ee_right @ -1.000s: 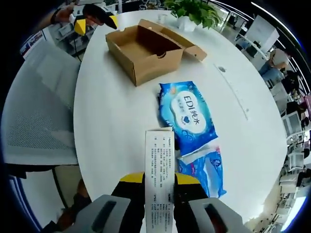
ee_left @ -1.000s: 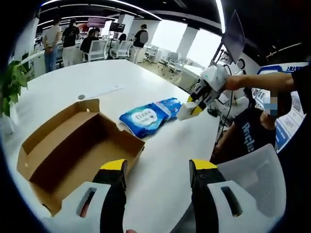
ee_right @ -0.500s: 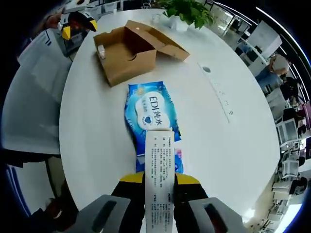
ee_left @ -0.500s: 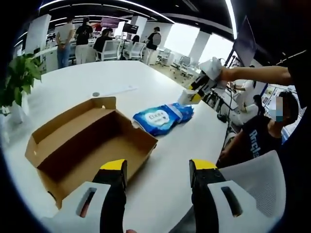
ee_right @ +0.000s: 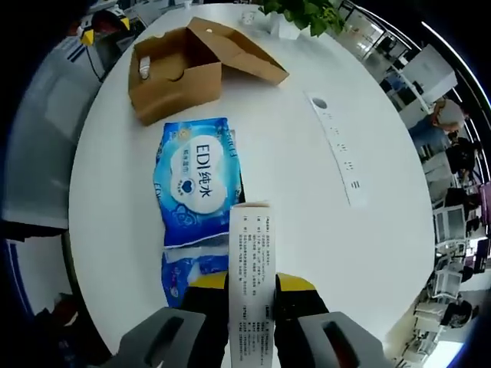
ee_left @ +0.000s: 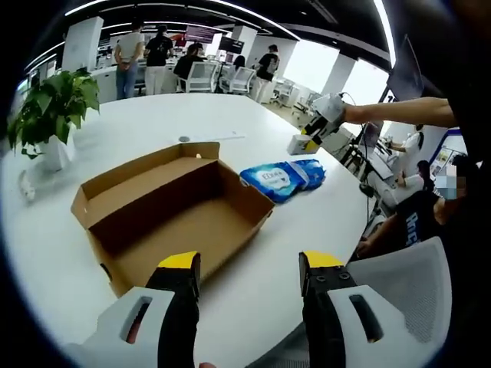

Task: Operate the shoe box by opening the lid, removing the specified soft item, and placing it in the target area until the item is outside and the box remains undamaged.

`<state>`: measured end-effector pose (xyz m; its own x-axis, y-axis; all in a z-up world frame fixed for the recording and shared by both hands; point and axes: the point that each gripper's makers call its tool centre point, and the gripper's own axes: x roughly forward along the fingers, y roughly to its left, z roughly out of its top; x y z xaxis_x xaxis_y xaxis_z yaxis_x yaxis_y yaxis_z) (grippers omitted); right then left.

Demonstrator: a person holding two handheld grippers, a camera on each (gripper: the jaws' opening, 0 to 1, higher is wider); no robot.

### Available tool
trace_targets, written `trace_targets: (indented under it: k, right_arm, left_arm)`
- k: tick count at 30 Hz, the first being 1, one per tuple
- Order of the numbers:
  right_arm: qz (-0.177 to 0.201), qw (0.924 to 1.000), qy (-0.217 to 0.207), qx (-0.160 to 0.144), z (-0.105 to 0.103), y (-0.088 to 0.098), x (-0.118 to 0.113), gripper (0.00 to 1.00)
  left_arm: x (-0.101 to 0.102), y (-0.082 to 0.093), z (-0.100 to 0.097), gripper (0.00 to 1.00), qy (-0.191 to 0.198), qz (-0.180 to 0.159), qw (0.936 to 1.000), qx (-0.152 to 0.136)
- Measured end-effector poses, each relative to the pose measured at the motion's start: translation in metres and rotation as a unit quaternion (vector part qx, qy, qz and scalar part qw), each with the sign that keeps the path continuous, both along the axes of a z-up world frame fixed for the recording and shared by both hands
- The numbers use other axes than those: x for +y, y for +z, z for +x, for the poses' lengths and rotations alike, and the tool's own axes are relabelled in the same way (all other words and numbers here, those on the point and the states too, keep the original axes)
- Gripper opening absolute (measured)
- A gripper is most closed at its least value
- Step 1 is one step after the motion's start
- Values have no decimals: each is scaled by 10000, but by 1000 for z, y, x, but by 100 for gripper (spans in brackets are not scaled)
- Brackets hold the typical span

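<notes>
Since the earlier frames we've carried the white printed carton (ee_right: 252, 264) further along, past the blue wet-wipes pack (ee_right: 196, 188); right gripper (ee_right: 252, 282) keeps it clamped between its jaws. Left gripper (ee_left: 249, 264) stays wide open, holding nothing, near the open shoe box (ee_left: 173, 207). The wipes lie on the white table (ee_right: 307, 184), outside the box. Carton text unreadable; its lower end is hidden by the jaws.

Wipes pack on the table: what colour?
Blue with a white label patch; clearest in the right gripper view.
</notes>
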<state>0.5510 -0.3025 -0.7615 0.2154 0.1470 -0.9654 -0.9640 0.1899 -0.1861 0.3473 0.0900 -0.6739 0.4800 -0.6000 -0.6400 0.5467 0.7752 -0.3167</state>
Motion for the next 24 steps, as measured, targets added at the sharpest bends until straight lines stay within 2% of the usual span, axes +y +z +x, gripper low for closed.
trace_targets:
  k: [8, 16, 24]
  right_arm:
    - [-209, 9995, 252, 3, 13, -28, -1, 18]
    - [-331, 9988, 350, 54, 12, -51, -4, 18]
    - [-323, 9989, 317, 106, 9, -59, -8, 18]
  left_arm:
    - [7, -1, -5, 53, 163, 21, 9999, 22]
    - [6, -4, -9, 53, 183, 19, 9998, 48]
    - [5, -8, -7, 53, 178, 40, 9998, 83]
